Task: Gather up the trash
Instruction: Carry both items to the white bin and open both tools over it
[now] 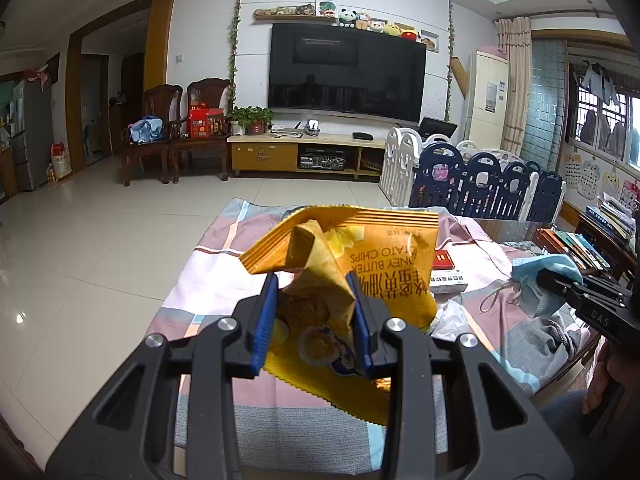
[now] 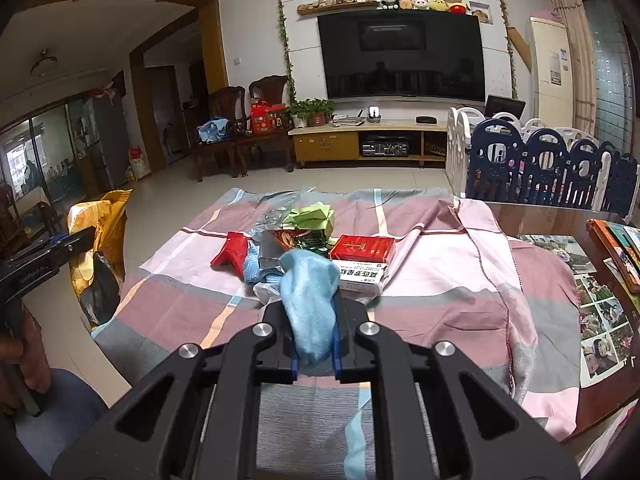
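Note:
My left gripper is shut on a yellow potato chip bag and holds it above the checked cloth. The bag also shows at the left of the right wrist view. My right gripper is shut on a blue face mask, which also shows at the right of the left wrist view. On the cloth lies a heap of trash: a red wrapper, a green wrapper, a red box and a white box.
The cloth covers a table with photos under glass at the right. Books lie at the far right. A baby fence stands behind the table. A TV and chairs stand across the tiled floor.

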